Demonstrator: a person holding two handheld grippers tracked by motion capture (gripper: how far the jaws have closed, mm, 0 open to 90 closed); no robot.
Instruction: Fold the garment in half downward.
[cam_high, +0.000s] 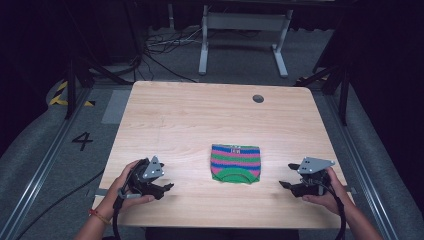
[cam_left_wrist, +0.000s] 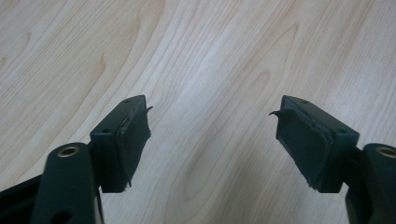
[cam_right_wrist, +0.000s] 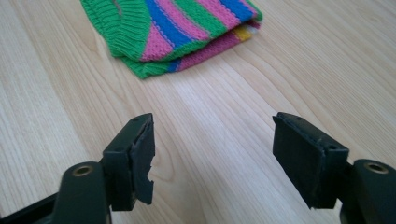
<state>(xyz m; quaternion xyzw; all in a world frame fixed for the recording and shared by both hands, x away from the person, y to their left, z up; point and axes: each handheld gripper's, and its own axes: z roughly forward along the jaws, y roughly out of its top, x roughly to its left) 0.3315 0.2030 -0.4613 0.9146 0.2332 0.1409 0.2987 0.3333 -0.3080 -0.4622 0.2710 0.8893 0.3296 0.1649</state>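
a dark room with cables and a metal frame on the grey floor surrounds the pale wooden table (cam_high: 200, 115), which has a small round grommet hole (cam_high: 258, 98) near its far edge. the folded knitted garment with green, pink and blue stripes (cam_high: 235, 164) lies flat on the near half of the table, roughly between my two hands and well apart from both. my left gripper (cam_high: 167, 188) sits to the garment's left with its jaws standing apart and nothing between them, just bare wood grain under it in the left gripper view (cam_left_wrist: 210, 121). my right gripper (cam_high: 285, 184) waits to the garment's right, jaws also apart and empty; in the right gripper view (cam_right_wrist: 212, 140) the knit's green ribbed edge (cam_right_wrist: 135, 56) lies ahead. i judge the knit light, soft and floppy, likely to sag and unfold if lifted from one point. i'd pinch it at the stacked layers of a corner or along the ribbed edge, taking all folds together.
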